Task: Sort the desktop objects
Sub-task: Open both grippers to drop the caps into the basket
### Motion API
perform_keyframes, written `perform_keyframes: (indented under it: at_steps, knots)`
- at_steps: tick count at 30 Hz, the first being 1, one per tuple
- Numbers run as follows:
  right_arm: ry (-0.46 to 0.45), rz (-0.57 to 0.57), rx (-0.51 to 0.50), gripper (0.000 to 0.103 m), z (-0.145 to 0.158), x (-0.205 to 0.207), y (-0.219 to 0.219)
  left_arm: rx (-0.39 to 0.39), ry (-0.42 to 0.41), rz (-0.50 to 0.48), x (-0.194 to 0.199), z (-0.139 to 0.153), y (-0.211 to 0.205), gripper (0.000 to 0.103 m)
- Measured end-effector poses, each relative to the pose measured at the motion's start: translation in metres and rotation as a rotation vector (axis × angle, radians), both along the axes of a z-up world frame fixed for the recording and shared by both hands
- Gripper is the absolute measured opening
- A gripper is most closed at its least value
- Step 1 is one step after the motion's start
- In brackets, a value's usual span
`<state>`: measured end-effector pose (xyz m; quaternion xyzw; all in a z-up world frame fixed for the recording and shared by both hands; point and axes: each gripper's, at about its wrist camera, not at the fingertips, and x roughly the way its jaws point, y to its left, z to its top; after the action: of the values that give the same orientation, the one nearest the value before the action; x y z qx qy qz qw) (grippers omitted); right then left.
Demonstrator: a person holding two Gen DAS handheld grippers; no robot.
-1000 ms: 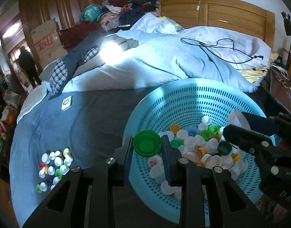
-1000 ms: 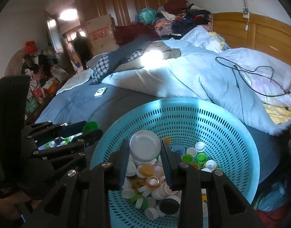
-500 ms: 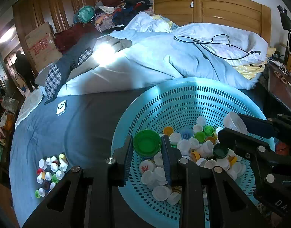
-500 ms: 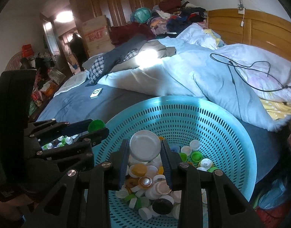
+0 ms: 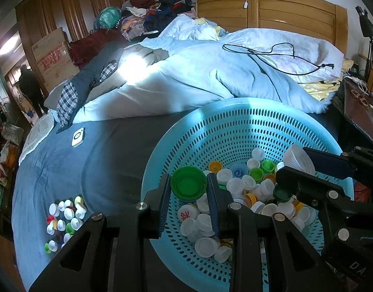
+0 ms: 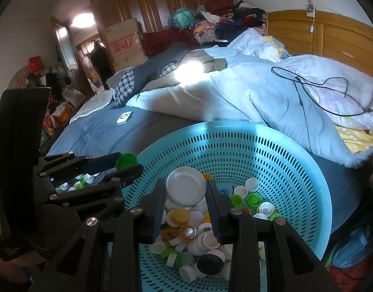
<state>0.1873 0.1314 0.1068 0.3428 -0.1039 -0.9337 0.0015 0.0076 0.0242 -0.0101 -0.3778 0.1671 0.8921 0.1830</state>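
I see the bed with its dark blue sheet [image 5: 108, 160]. On it lie a perforated turquoise plastic basket [image 5: 235, 131], a cluster of loose plastic bottle caps [image 5: 64, 219], a small white square device [image 5: 78, 137] and a crumpled pale blue duvet [image 5: 198, 73].

Black cable [image 5: 278, 56] lies across rumpled quilt [image 5: 198, 77].

Basket [image 5: 235, 131] of caps [image 5: 237, 185] sits on the bed [image 5: 108, 160] (duvet [image 5: 186, 73] behind); a loose cap pile [image 5: 64, 219] lies left

Both wrist cams close over basket [image 5: 235, 126]
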Motion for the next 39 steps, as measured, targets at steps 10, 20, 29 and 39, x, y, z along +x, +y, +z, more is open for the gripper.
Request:
perform_keyframes:
  at_steps: [10, 20, 29, 39]
  knots:
    - [-0.008, 0.006, -0.001, 0.036, -0.004, -0.001, -0.002, -0.006, -0.007, 0.003, -0.002, -0.004, 0.0, 0.025]
    - [-0.005, -0.005, 0.003, 0.04, -0.004, -0.002, -0.003, -0.016, -0.008, 0.007, -0.002, -0.008, 0.0, 0.025]
    - [-0.001, -0.021, 0.015, 0.056, -0.001, 0.0, -0.003, 0.011, 0.005, 0.029, -0.003, -0.009, -0.018, 0.046]
    - [-0.035, 0.148, 0.037, 0.057, -0.015, -0.012, -0.064, 0.102, -0.082, 0.357, -0.015, -0.073, -0.21, 0.05]
